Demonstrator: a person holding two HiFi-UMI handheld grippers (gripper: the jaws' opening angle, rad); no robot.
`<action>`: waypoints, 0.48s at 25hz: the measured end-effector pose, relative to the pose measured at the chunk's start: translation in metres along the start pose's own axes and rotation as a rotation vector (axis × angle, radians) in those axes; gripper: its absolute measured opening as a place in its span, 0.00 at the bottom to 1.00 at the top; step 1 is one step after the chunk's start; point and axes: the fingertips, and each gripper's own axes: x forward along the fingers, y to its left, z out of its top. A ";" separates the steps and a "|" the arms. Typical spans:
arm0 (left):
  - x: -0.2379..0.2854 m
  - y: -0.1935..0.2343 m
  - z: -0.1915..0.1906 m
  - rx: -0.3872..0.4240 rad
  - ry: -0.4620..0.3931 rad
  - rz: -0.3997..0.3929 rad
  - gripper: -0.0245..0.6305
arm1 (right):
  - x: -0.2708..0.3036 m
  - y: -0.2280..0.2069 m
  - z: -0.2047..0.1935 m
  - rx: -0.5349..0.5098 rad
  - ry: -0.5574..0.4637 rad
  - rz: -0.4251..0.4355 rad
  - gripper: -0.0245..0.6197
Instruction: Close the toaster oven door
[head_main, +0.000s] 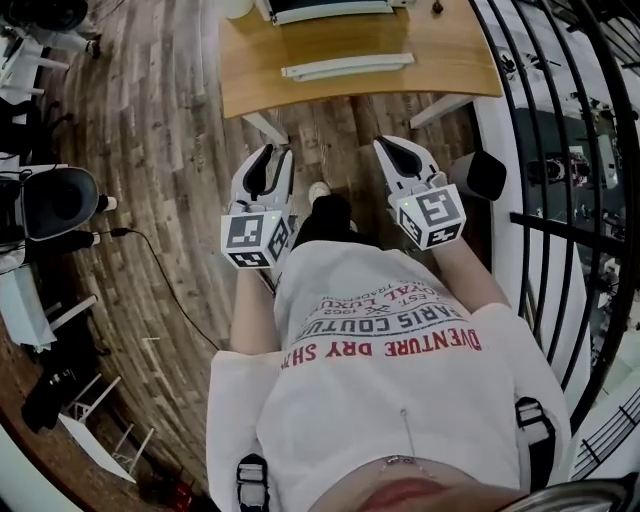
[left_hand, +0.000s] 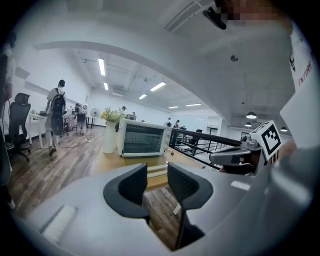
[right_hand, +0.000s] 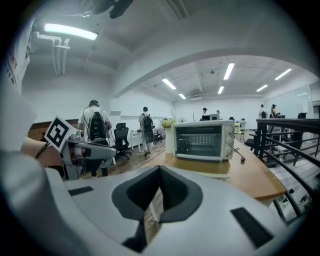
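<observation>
Head view looks steeply down your white T-shirt (head_main: 390, 400) to both grippers, held side by side at your waist above a plank floor (head_main: 170, 130) and apart from the wooden table (head_main: 300, 92) ahead. The toaster oven (right_hand: 202, 140) sits on that table, its door (right_hand: 200, 169) folded down flat toward you, with the white handle at its front edge. Your left gripper (left_hand: 157, 172) has its jaws a narrow gap apart, with nothing between them. Your right gripper (right_hand: 159, 172) has its jaw tips pressed together, empty. Neither touches the oven.
</observation>
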 end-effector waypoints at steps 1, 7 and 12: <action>0.008 0.004 -0.003 -0.012 0.005 0.008 0.24 | 0.005 -0.004 -0.001 -0.009 0.002 0.005 0.05; 0.057 0.024 -0.020 -0.072 0.046 0.015 0.24 | 0.038 -0.025 0.001 -0.065 0.012 0.020 0.05; 0.103 0.047 -0.034 -0.088 0.094 0.012 0.24 | 0.080 -0.047 0.003 -0.076 0.038 0.038 0.05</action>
